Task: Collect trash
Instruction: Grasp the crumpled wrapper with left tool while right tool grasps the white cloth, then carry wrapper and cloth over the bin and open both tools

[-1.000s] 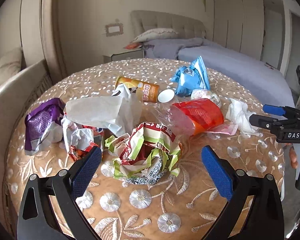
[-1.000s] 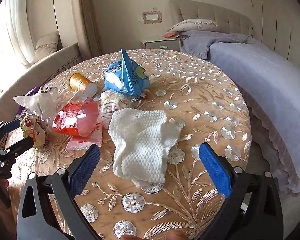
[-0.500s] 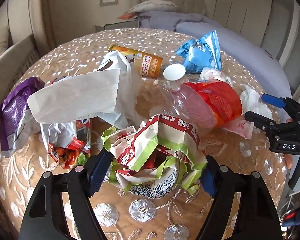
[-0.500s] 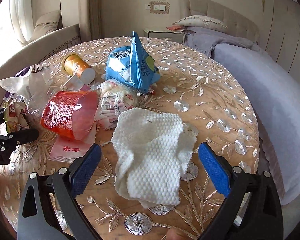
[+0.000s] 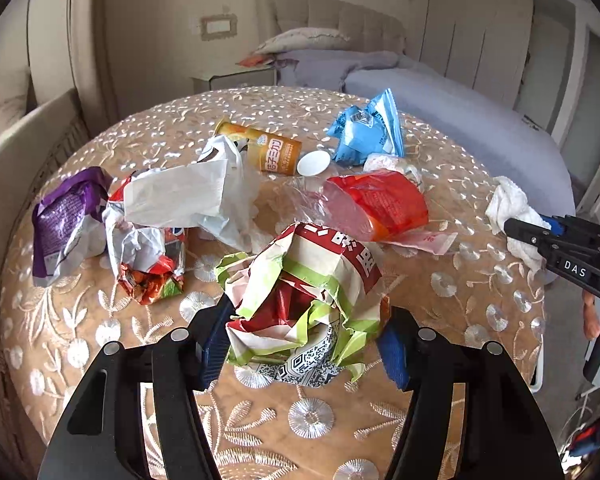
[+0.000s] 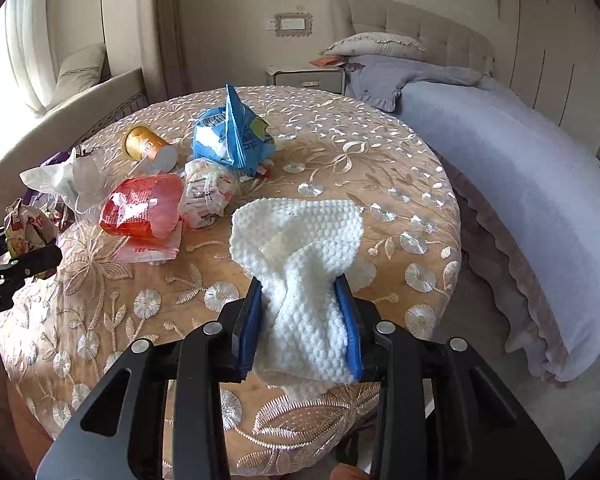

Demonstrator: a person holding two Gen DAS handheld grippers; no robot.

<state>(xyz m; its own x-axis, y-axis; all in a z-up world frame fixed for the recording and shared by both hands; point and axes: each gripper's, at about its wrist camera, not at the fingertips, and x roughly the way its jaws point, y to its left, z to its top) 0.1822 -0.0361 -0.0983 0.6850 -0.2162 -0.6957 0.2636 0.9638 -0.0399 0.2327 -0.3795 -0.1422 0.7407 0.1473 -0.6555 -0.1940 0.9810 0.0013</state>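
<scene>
Trash litters the round bench, and you now have two pieces of it in hand. A second ago both tools stood wide open over their targets; now your left tool has closed its blue pads onto the crumpled red-and-green paper wrapper, and your right tool has pinched the white textured paper towel at its near end, bunching it between the pads. Both grips look firm, so I judge the pick-up step done for these two and the carry-away next; no bin shows in either view.

Count what stays on the bench:
- one purple packet at the left edge
- one crumpled red-and-white wrapper beside it
- one white plastic bag
- one orange tube can lying on its side, with one white lid touching its mouth
- one blue snack bag
- one clear bag with an orange label
- one pink flat sachet under it
- one clear packet of small wrapped pieces.

That makes nine loose items left, by my count.
</scene>
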